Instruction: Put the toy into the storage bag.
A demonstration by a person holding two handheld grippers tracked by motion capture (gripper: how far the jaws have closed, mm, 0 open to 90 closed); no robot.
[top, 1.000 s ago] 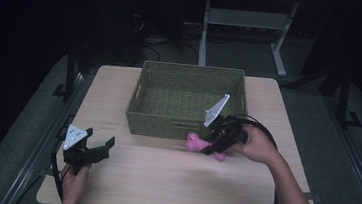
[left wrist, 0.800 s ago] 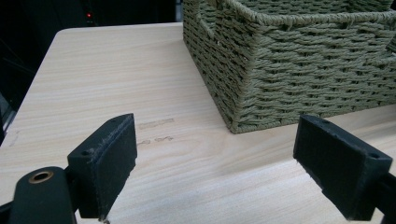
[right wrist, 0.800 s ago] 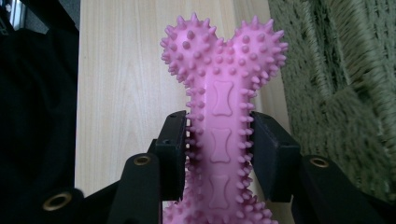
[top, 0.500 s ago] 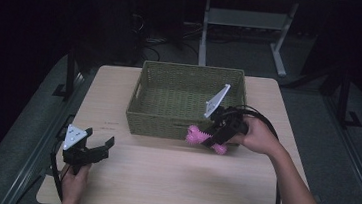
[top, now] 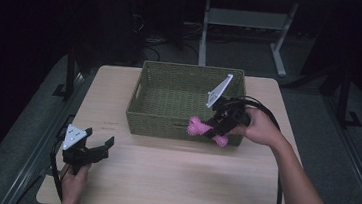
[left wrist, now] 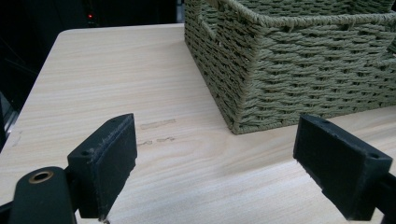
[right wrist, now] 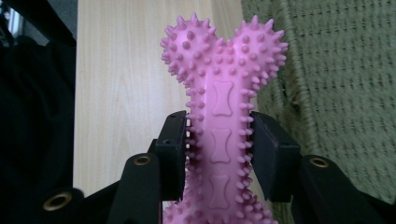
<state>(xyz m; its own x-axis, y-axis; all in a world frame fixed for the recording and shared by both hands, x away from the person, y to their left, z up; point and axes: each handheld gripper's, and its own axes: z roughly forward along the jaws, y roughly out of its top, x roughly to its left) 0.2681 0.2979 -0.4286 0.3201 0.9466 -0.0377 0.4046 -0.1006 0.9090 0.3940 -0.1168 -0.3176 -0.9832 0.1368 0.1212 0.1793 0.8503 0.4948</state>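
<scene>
A pale wooden table (top: 171,181) in a dark room carries a woven green basket (top: 169,98) at centre frame. The right gripper (top: 215,129) clamps a pink spiked bone toy (right wrist: 219,116) by its shaft, just before the basket's near wall — its rim could snag the toy's knobbed end. The left gripper (top: 95,150) rests wide open, empty, at lower left — open tabletop all round.

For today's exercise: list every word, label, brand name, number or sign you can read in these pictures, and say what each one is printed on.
No readable text.
Pink bone toy: raised bone-shaped emblems along its shaft, no letters.
Table: faint pale marks near the woven basket, too worn to read as anything.
Left gripper and right gripper: jaws plain black, unmarked.
Grey plate on the left gripper: a few small dots, no writing.
</scene>
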